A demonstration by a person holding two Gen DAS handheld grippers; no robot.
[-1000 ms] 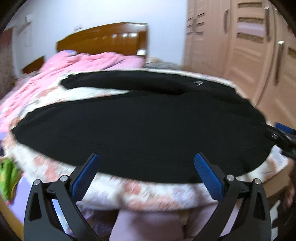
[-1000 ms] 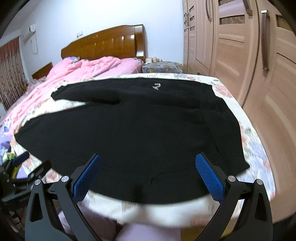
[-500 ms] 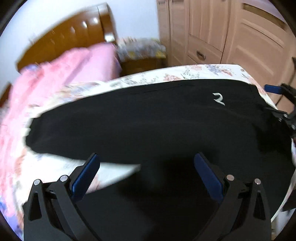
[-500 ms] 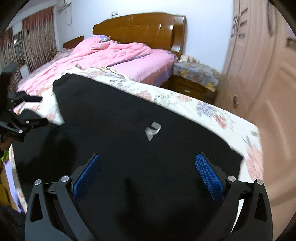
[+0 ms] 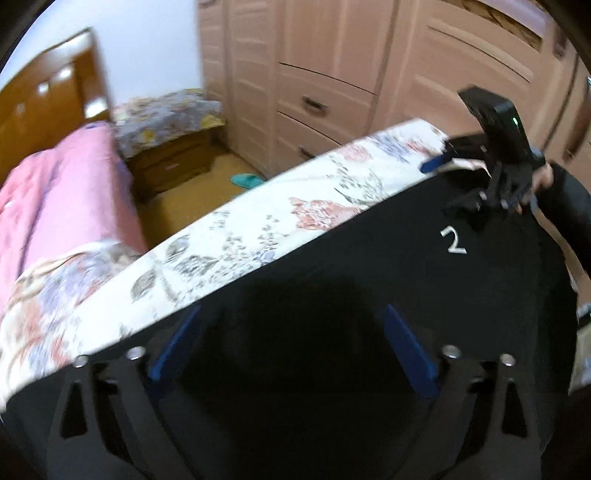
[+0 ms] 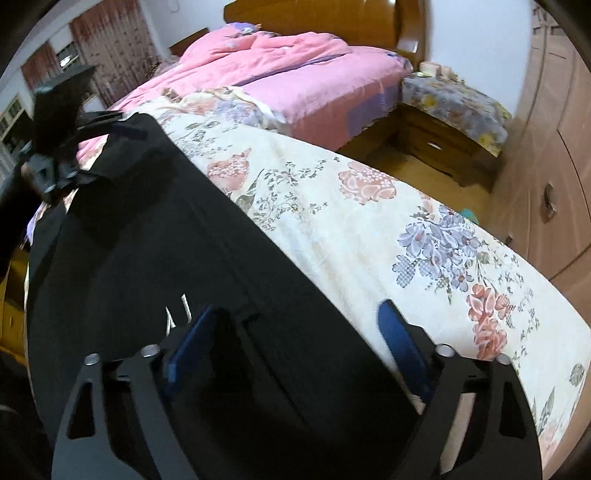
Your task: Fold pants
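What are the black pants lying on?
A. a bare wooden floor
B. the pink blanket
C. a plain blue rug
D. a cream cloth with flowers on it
D: the black pants lie spread on a cream flowered cloth, whose pink and purple blooms show right beside the pants' edge; the pink blanket is farther back on the bed.

– Those pants (image 5: pixel 332 295) are plain black, with one small white mark (image 5: pixel 453 240) on them.
– And the sheet (image 6: pixel 369 229) under them is cream, printed with pink and lilac flowers and grey-green sprigs.
– The quilt (image 6: pixel 280 62) on the bed behind is solid pink.
– Both grippers are black with blue pads (image 5: pixel 406 350), the left gripper (image 5: pixel 291 343) and the right gripper (image 6: pixel 295 339) alike.
– The headboard (image 6: pixel 332 18) is orange-brown wood, the wardrobe (image 5: pixel 332 55) a pale pinkish beige.
– And there's a teal slipper (image 5: pixel 247 180) on the tan floor.
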